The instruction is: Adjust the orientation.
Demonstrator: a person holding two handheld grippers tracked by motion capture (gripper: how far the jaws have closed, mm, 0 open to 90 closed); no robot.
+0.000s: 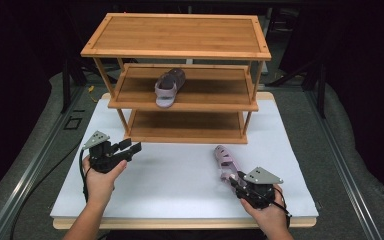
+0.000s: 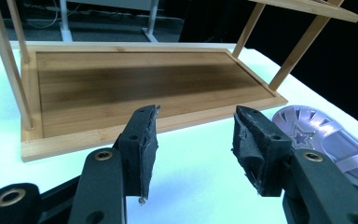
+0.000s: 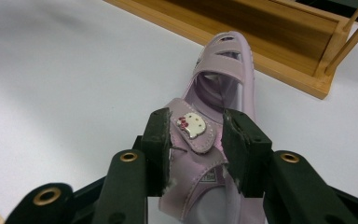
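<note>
We see the right hand-held gripper (image 3: 196,140) straddling the heel strap of the pink sandal (image 3: 216,116), which lies on the white desk (image 1: 180,180) just in front of the wooden shoe rack (image 1: 180,100); whether its pads press the strap, we cannot tell. Our left hand-held gripper (image 2: 193,140) is spread with nothing between its pads. A second sandal (image 1: 169,87) sits on the middle shelf.
</note>
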